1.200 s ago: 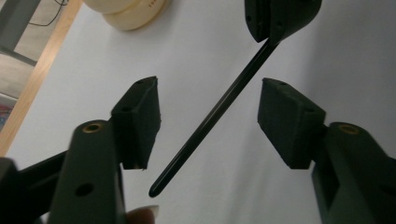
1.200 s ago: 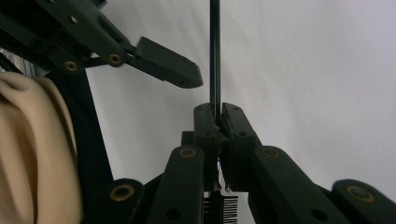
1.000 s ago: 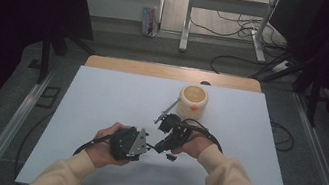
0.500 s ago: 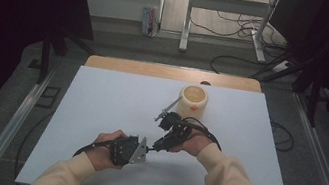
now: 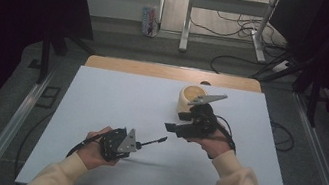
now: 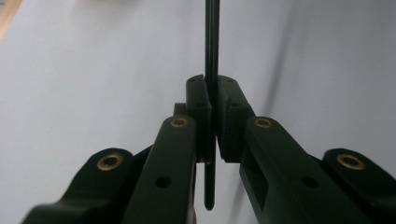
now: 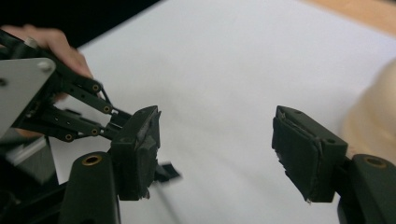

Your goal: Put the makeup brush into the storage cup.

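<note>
**Gripper on the left is pinching the thin black rod while the right one is backing off**

Left gripper (image 5: pixel 132 144), sitting low over the white surface (image 5: pixel 114 109) near the person's side, is pressing its pads together on a thin black rod (image 5: pixel 153 142). In the left gripper view the rod (image 6: pixel 211 42) is running straight out between the closed jaws, with a short tail poking back behind the pads. Seen from above, its long axis is pointing up and to the right, toward the right gripper (image 5: pixel 173 127).

That right gripper is hanging just beyond the rod's free tip, apart from it, with its jaws having just been opening; in its own view (image 7: pixel 217 154) they are standing wide with nothing between them. The rod's end there is blurred, so its exact shape is hard to call.

Behind the right hand, a pale round container (image 5: pixel 187 99) is standing on the surface, well apart from the rod. The right gripper is the nearer of the two to it.
</note>
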### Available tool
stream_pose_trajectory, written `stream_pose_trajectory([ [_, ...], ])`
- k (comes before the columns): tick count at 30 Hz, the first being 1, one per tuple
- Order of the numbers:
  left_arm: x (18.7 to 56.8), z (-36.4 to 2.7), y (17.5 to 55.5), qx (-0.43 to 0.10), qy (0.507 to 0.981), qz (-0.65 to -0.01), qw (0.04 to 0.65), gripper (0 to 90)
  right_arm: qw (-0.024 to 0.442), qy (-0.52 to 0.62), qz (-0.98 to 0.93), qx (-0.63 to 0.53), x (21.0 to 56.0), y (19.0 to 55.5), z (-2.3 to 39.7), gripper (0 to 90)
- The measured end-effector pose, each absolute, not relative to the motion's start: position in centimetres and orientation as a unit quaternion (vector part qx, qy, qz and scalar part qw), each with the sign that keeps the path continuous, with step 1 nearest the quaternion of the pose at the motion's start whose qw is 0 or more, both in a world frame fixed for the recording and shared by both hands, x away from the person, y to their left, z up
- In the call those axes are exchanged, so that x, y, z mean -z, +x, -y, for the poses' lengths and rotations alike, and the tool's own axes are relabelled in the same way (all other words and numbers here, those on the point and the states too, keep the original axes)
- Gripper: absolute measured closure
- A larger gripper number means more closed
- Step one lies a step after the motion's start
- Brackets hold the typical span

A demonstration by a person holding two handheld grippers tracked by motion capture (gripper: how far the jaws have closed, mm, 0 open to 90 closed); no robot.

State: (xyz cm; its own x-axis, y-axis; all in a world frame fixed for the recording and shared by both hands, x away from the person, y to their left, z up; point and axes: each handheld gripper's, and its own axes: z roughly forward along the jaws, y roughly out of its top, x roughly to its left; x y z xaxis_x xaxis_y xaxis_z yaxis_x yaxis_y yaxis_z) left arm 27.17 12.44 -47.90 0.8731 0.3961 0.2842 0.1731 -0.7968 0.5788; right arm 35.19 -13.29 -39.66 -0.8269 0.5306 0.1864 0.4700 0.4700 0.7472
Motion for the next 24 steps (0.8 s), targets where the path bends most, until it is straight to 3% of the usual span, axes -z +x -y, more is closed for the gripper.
stream_pose_trajectory([
  [12,47.0,-14.0,27.6,-0.205,0.903,-0.212,0.313,85.6,0.053,0.335,-0.799,-0.497,41.7,32.4,19.2,28.8],
  [24,46.4,-16.3,26.7,-0.188,0.861,-0.295,0.368,85.6,0.05,0.368,-0.781,-0.502,44.1,31.5,21.6,27.7],
])
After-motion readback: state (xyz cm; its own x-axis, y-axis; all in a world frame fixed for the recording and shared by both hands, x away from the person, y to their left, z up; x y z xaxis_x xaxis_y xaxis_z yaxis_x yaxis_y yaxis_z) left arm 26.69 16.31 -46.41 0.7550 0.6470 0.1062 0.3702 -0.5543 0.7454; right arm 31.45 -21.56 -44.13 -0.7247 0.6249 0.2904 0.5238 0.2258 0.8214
